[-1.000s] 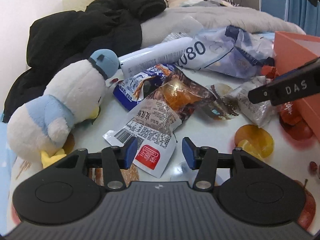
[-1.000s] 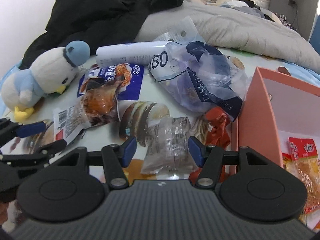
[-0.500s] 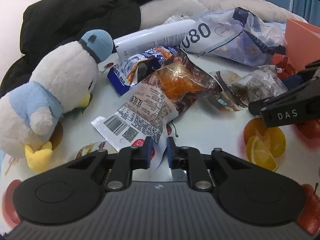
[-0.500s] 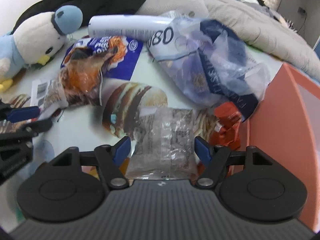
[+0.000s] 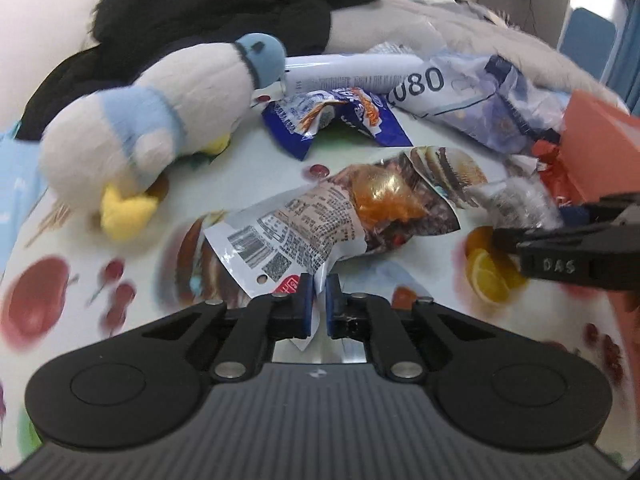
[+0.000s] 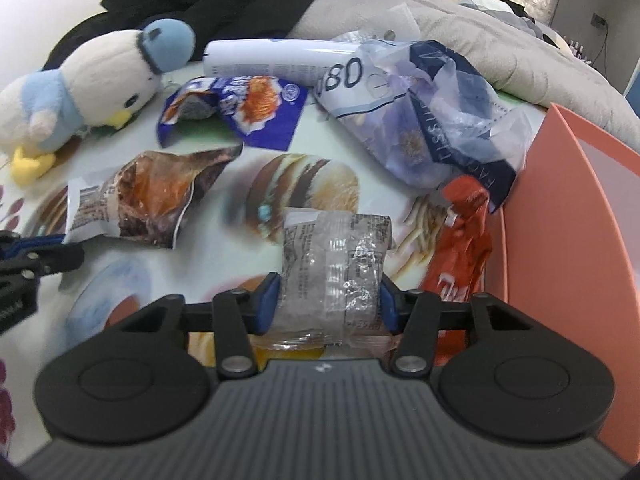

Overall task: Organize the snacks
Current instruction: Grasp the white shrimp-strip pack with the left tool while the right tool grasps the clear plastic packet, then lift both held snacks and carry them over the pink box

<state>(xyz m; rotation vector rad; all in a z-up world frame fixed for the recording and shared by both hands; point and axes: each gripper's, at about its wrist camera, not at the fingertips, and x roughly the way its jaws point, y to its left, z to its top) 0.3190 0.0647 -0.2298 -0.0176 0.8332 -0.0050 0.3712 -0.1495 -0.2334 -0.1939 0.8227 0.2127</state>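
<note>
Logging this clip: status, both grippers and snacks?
Left gripper shut on orange snack packet. Right gripper closing on clear packet. Red packet beside orange box, nothing blocking.

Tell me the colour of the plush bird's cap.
Light blue; the plush bird's cap shows best in the right wrist view.

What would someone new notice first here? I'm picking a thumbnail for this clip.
Probably the plush penguin lying at the table's far left, beside a torn blue snack bag. Next, the two grips: the left gripper is pinching the corner of the barcode snack packet, and the right gripper has just been closing around a clear wrapped snack. The orange box stands at the right edge.
</note>
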